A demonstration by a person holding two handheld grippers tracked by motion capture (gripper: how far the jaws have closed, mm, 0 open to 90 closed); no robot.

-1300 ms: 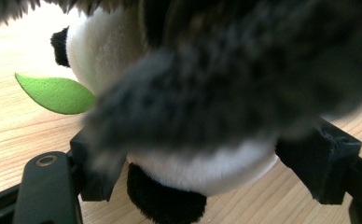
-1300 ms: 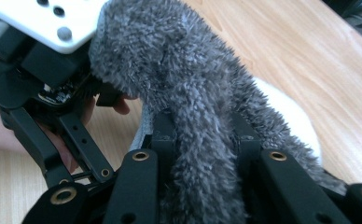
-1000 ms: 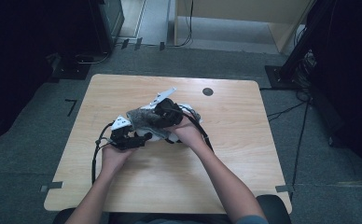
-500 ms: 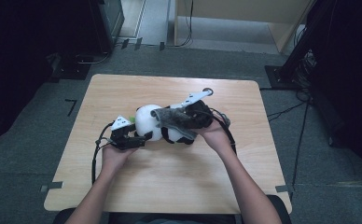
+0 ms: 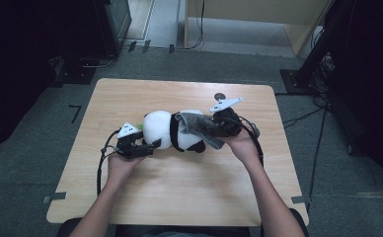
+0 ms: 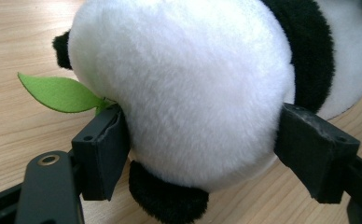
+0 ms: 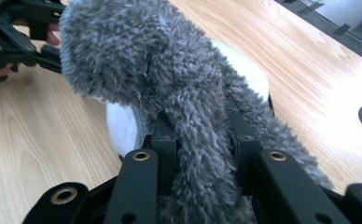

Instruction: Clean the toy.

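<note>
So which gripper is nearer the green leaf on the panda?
Left. The left gripper clamps the panda's head right beside the green leaf; the right gripper pinches the grey cloth at the far end.

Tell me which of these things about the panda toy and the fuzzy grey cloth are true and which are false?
1. The left gripper has its jaws around the panda toy. True.
2. The right gripper is empty. False: it is clamped on the grey cloth.
3. A green leaf sticks out beside the panda. True.
4. The panda stands on the floor. False: it lies on the wooden table.
5. The cloth is bright red. False: it is grey.
</note>
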